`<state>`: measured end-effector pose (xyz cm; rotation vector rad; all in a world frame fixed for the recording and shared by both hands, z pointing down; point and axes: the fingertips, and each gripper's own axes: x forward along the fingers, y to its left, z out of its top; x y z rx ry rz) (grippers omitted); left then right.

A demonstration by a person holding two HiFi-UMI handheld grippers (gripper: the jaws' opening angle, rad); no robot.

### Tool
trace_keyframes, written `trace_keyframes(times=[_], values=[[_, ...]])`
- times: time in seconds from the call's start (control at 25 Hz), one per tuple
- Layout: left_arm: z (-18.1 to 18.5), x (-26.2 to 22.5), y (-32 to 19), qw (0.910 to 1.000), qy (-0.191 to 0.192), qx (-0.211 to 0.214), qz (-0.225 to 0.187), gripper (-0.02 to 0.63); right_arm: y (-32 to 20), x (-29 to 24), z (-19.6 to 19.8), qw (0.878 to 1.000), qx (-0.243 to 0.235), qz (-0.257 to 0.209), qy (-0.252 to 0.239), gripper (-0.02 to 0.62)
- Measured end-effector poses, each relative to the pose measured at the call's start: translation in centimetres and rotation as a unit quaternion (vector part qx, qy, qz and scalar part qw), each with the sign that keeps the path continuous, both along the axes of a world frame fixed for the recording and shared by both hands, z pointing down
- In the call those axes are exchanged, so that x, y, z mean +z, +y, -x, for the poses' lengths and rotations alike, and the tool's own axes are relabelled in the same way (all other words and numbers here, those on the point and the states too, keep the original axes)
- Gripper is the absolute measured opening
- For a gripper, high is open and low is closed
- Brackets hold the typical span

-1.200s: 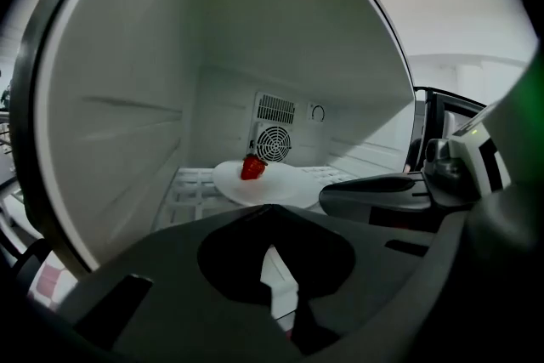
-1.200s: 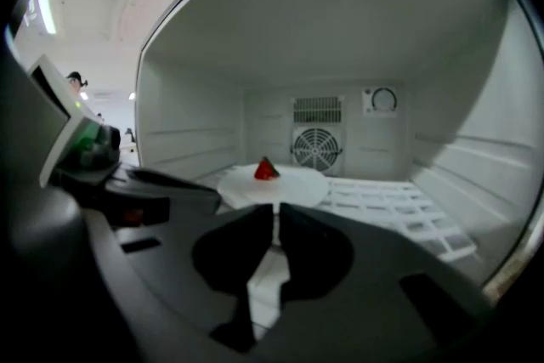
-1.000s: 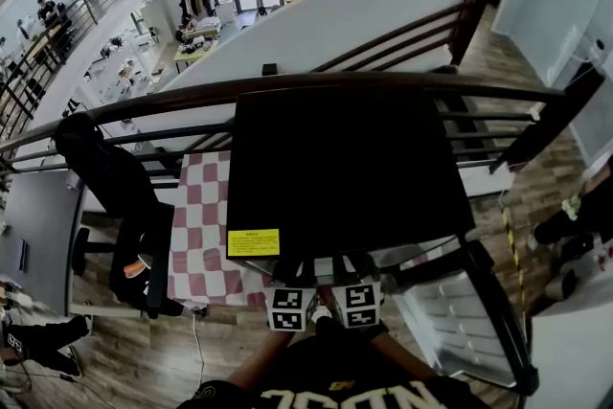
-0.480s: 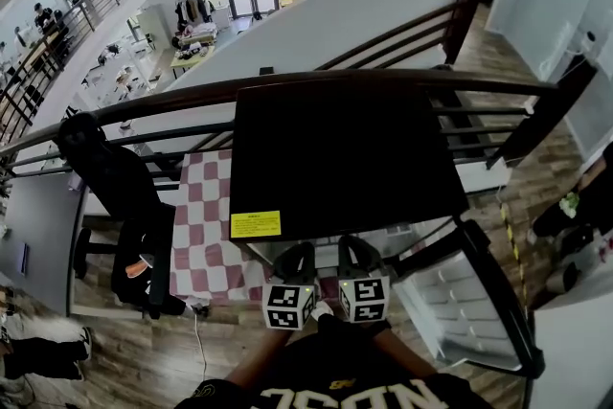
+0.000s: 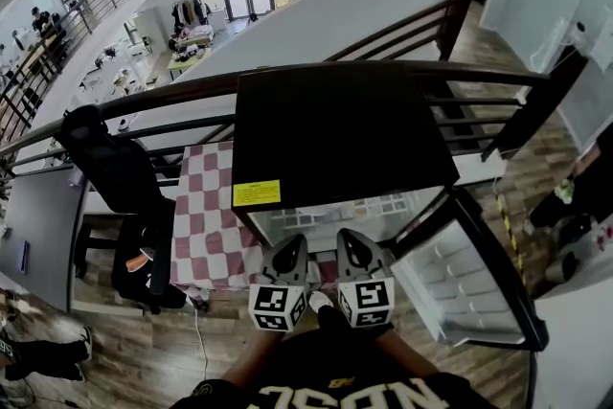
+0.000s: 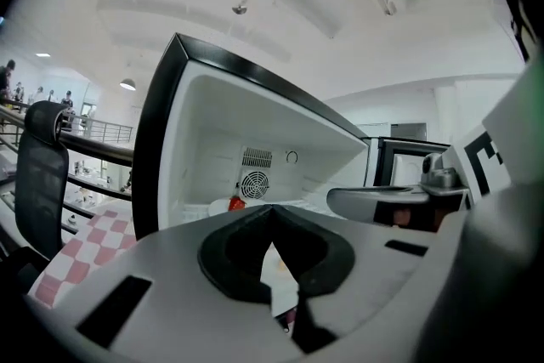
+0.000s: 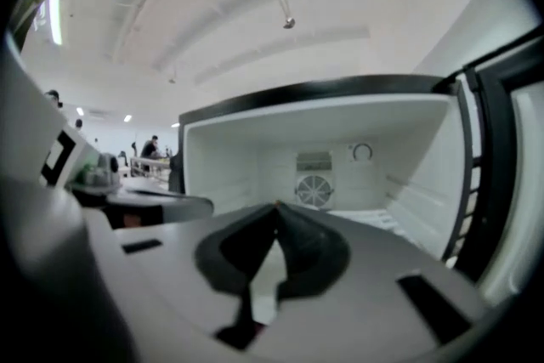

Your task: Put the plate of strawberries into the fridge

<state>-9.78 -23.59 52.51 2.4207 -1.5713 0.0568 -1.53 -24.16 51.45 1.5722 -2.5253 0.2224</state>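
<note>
The small black fridge (image 5: 335, 134) stands with its door (image 5: 469, 278) swung open to the right. In the left gripper view a white plate (image 6: 217, 207) with a red strawberry (image 6: 235, 202) lies on the fridge floor at the back left, below the fan. My left gripper (image 5: 293, 246) and right gripper (image 5: 347, 240) hang side by side just in front of the open compartment, both shut with nothing between the jaws. The left gripper's tips (image 6: 272, 212) and the right gripper's tips (image 7: 276, 208) point level into the white interior (image 7: 340, 174).
The fridge sits on a table with a red-and-white checked cloth (image 5: 201, 215). A black office chair (image 5: 120, 187) stands to the left. A dark railing (image 5: 172, 96) runs behind the fridge. The door's white shelves (image 5: 460, 287) jut out at the right.
Both grippers have risen together in front of the fridge and show larger in the head view. More of the white interior now shows under the fridge's top.
</note>
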Motion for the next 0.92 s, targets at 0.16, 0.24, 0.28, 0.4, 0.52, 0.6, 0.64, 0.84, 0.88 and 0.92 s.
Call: trace_keyframes(times=[0.16, 0.24, 0.28, 0.4, 0.52, 0.6, 0.64, 0.84, 0.88, 0.92], values=[[-0.1, -1.0, 1.0, 0.9999, -0.003, 0.003, -0.014, 0.020, 1.3, -0.9, -0.2, 1.000, 0.003, -0.012, 0.004, 0.021], [-0.3, -1.3, 1.4, 0.9998, -0.004, 0.007, -0.017, 0.020, 1.7, -1.0, -0.5, 1.000, 0.008, -0.012, 0.004, 0.021], [-0.4, -1.3, 1.6, 0.9998, -0.005, 0.009, -0.018, 0.018, 1.9, -0.9, -0.6, 1.000, 0.010, -0.012, 0.004, 0.021], [-0.7, -1.4, 2.0, 0.9997, -0.007, 0.011, -0.022, 0.019, 2.3, -1.0, -0.8, 1.000, 0.012, -0.014, 0.003, 0.021], [-0.8, -1.6, 2.2, 0.9996, -0.006, 0.010, -0.026, 0.020, 2.6, -1.4, -1.0, 1.000, 0.013, -0.019, 0.004, 0.021], [-0.9, -1.7, 2.1, 0.9995, -0.005, 0.010, -0.028, 0.019, 2.6, -1.4, -1.3, 1.000, 0.017, -0.020, 0.005, 0.021], [-1.0, -1.8, 2.1, 0.9995, -0.004, 0.009, -0.029, 0.020, 2.6, -1.4, -1.5, 1.000, 0.019, -0.019, 0.004, 0.021], [-1.0, -1.7, 1.7, 0.9996, 0.000, 0.005, -0.028, 0.020, 2.3, -0.9, -2.2, 1.000, 0.026, -0.014, 0.006, 0.021], [-1.0, -1.7, 1.7, 0.9996, 0.001, 0.004, -0.027, 0.018, 2.3, -0.8, -2.2, 1.000, 0.025, -0.011, 0.006, 0.021], [-1.0, -1.6, 1.6, 0.9997, 0.002, 0.003, -0.026, 0.019, 2.3, -0.7, -2.3, 1.000, 0.025, -0.009, 0.005, 0.021]])
